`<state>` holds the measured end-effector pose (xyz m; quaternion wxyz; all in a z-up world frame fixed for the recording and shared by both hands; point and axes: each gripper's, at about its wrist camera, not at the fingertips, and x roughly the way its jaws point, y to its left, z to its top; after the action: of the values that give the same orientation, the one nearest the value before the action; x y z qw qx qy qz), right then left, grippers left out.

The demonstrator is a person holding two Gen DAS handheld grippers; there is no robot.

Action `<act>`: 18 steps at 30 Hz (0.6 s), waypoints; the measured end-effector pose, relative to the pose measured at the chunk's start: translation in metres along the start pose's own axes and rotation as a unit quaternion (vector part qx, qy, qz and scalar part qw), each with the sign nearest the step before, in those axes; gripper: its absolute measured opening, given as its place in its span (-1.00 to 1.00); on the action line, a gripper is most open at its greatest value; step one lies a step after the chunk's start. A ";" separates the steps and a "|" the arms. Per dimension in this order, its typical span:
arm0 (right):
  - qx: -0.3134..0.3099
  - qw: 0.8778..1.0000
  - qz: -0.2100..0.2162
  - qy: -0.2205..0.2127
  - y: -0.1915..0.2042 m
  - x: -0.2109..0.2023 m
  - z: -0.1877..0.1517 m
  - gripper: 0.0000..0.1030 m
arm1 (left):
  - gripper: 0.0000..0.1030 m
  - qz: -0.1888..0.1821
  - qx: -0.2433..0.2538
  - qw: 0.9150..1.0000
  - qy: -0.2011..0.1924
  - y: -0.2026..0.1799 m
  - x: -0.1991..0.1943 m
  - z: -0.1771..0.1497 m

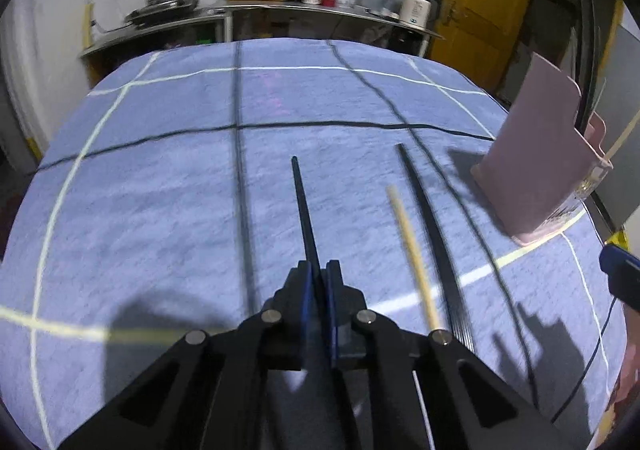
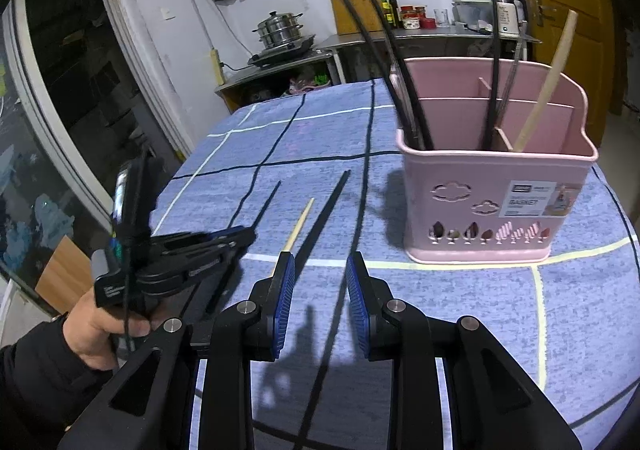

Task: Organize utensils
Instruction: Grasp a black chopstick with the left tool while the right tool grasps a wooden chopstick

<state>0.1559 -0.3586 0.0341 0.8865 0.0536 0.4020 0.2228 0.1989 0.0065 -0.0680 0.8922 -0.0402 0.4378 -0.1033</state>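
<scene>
Left tongs [image 1: 319, 270] clamp a black chopstick [image 1: 303, 206] left of the pink basket [image 1: 536, 170]; an off-centre hold may pivot. Right tongs [image 2: 320, 270] open, empty.

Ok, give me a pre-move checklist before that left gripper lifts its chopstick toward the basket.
1. Left gripper shut on the black chopstick: ok.
2. Chopstick straight in the pads, not skewed: ok, it runs forward along the fingers.
3. Right gripper open and holding nothing: ok.
4. Pink basket upright on the blue tablecloth: ok.
5. Free room in the basket's compartments: ok, only a few chopsticks in them.
6. Loose wooden chopstick and second black chopstick apart from the held one: ok.
</scene>
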 end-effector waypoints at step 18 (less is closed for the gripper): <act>-0.034 0.999 0.021 0.037 0.039 0.062 0.014 -0.46 | -0.85 0.057 -0.077 0.995 0.005 0.075 -0.023 -0.014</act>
<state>0.1880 -0.2956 0.0112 0.8673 0.0241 0.4256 0.2570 0.1856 0.0850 -0.0710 0.8885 -0.0835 0.4508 -0.0187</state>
